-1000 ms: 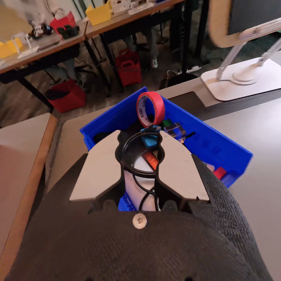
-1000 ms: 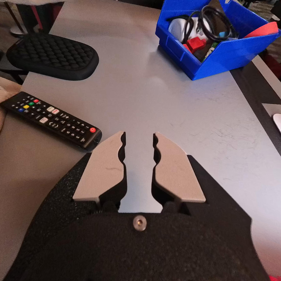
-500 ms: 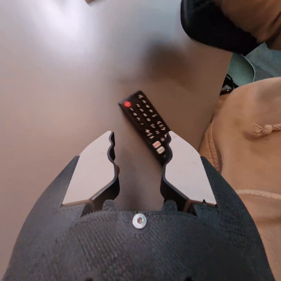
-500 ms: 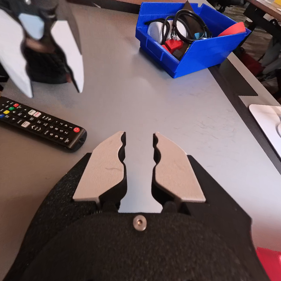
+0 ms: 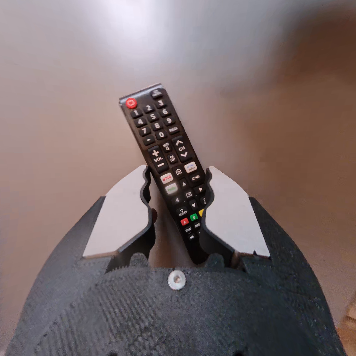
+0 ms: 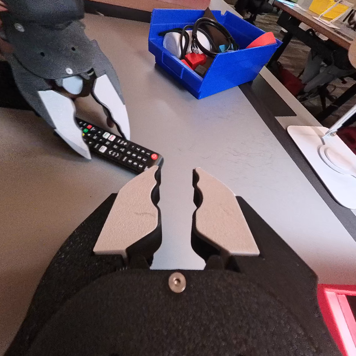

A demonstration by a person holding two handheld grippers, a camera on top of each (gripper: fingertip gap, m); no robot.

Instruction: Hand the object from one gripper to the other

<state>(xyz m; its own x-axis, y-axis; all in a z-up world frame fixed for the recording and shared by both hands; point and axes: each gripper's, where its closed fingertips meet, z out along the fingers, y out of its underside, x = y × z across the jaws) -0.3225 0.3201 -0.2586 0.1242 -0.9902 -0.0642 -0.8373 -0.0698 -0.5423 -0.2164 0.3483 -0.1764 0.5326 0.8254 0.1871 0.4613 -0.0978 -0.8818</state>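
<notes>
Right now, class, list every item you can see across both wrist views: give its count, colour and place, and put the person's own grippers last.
Remote control: 1, black with coloured buttons, flat on the table between the left gripper's fingers.
Table: 1, grey, beneath everything.
Bin: 1, blue, far end of the table, holding a black cable, a red block, a white item and a red piece at its rim.
Stand base: 1, white, right edge of the table.
Red object: 1, lower right corner, cut off by the frame.
Left gripper: 1, black with grey fingers, open, straddling the remote.
Right gripper: 1, same colours, open, empty, above the table.
</notes>
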